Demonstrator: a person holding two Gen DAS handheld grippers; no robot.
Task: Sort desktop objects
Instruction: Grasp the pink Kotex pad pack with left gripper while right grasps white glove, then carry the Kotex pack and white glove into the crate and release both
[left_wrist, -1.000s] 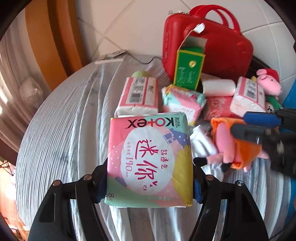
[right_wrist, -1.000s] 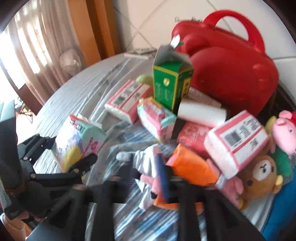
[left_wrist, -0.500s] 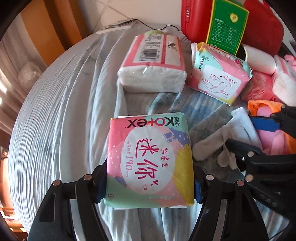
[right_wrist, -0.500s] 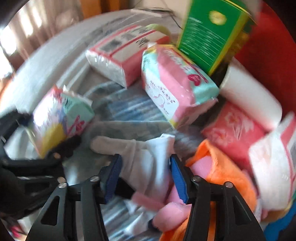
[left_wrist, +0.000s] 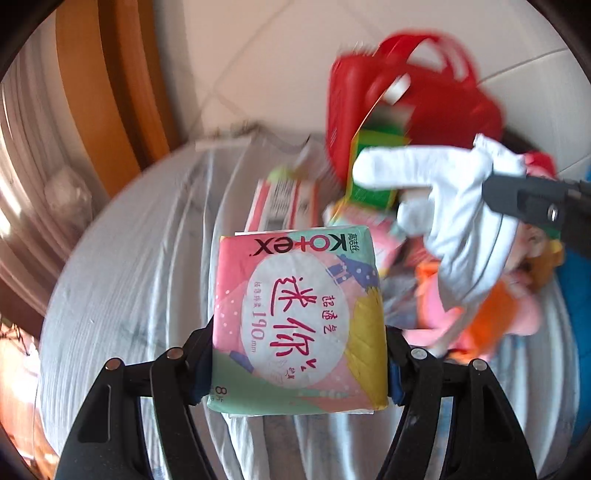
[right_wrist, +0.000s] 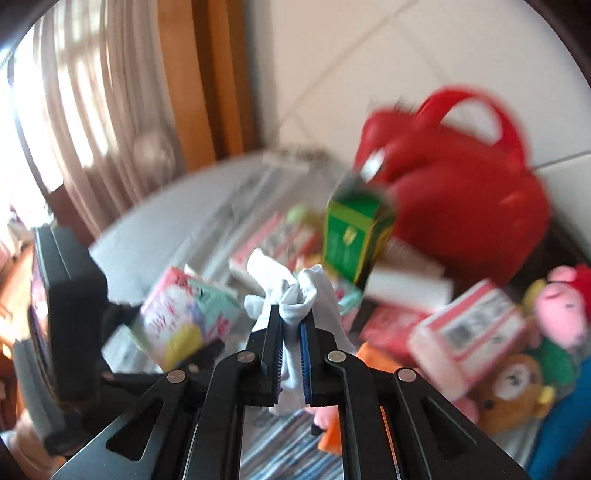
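Note:
My left gripper (left_wrist: 297, 365) is shut on a pink and green Kotex pad pack (left_wrist: 295, 317) and holds it above the grey cloth-covered table (left_wrist: 140, 280). The pack also shows in the right wrist view (right_wrist: 184, 314). My right gripper (right_wrist: 291, 321) is shut on a white sock (right_wrist: 291, 295) and holds it in the air above the pile. The sock also shows in the left wrist view (left_wrist: 454, 206), hanging from the right gripper's fingers (left_wrist: 524, 199).
A red case (right_wrist: 461, 192) stands at the back with a green carton (right_wrist: 351, 236) in front of it. Tissue packs (right_wrist: 469, 332), a pink pack (left_wrist: 284, 199), an orange and pink plush (left_wrist: 480, 317) and a bear plush (right_wrist: 513, 387) lie in the pile at right.
My right gripper has shut on the white sock and lifted it off the pile. My left gripper has risen and drawn back with the Kotex pack still in it.

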